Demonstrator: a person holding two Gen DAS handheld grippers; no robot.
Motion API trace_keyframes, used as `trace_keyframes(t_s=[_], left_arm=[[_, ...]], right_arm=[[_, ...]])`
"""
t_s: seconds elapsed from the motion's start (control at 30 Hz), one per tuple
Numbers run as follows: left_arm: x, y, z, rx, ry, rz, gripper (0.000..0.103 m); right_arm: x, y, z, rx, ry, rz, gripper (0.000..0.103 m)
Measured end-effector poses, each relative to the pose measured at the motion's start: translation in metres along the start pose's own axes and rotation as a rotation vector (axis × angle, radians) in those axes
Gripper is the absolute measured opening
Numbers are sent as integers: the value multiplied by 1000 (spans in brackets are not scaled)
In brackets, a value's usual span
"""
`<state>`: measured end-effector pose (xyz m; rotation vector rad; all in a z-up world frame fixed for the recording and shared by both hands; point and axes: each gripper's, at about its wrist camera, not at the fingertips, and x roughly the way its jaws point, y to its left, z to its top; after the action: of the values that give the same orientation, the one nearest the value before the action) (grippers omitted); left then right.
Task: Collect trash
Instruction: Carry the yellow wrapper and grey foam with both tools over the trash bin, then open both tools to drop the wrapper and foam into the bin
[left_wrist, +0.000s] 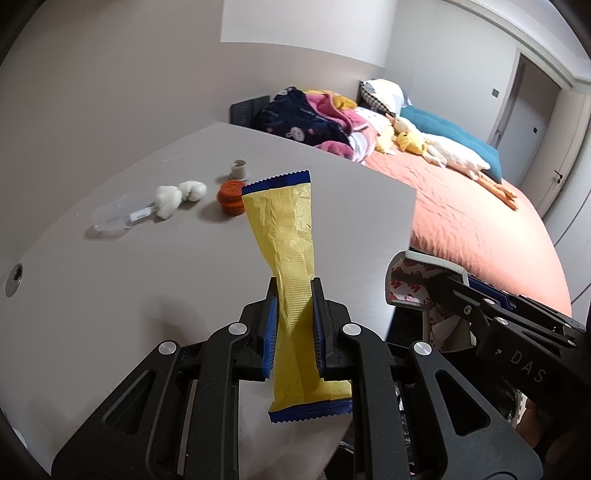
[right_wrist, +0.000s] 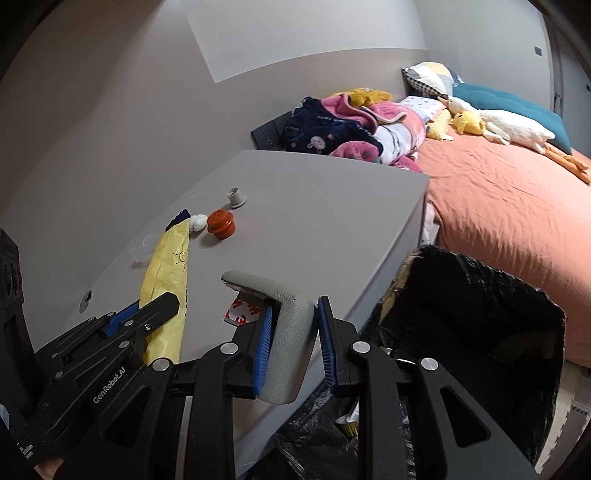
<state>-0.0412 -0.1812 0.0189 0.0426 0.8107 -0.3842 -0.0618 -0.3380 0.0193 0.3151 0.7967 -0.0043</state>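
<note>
"DAS" shows in pale letters on the right claw's (left_wrist: 421, 291) black body in the left wrist view; "GenRobot.AI" is printed on the left claw's (right_wrist: 162, 306) frame in the right wrist view. A red-and-white "3M" pattern covers the backing of the gray corner guard (right_wrist: 284, 332), one piece, gripped by the right claw (right_wrist: 293, 332), its blue pads pressed against its sides at the tabletop's (right_wrist: 332, 229) near edge.

The left claw (left_wrist: 293, 325) is clenched on one yellow wrapper (left_wrist: 291, 266) with blue serrated ends, held upright and twisted between the pads, its top pointing to 12 o'clock over the tabletop (left_wrist: 110, 295); in the right wrist view the yellow wrapper (right_wrist: 166, 273) shows a small printed sun.

On the tabletop beyond the wrapper, at 11 o'clock: one orange ridged cap (left_wrist: 231, 197), one gray cap (left_wrist: 239, 170), two white cotton balls (left_wrist: 179, 195) touching each other, and one clear plastic piece (left_wrist: 114, 216).

A black-lined trash bin (right_wrist: 472, 306) stands open at 3 o'clock of the right claw, beside the bed (right_wrist: 498, 206).
</note>
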Motion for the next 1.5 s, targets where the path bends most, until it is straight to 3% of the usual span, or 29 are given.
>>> trace_keyframes(t_s=[0.6,1.17,1.2,1.23,1.27,1.3,1.33,1.5], left_arm=[[2,-57,4,96,8,-84,16],[26,-122,1,205,70,-191,16],[28,-124,0,210,78,-194,17],[32,-128,-2,221,96,-205,18],[35,-131,-3,231,112,-212,38],[39,-134,-5,234,125,-211,79],[40,-135,-5,233,126,-201,96],[43,-136,-4,229,126,-194,96]], right_arm=[[-42,-55,-3,81,-56,-62,26],[-68,-128,-13,207,-62,-169,26],[-68,-133,-14,216,-57,-180,27],[-69,-136,-14,222,-55,-186,35],[-70,-142,-14,237,-51,-199,43],[-72,-145,-15,249,-55,-208,62],[-75,-150,-16,264,-69,-215,69],[-86,-173,-18,325,-107,-241,70]])
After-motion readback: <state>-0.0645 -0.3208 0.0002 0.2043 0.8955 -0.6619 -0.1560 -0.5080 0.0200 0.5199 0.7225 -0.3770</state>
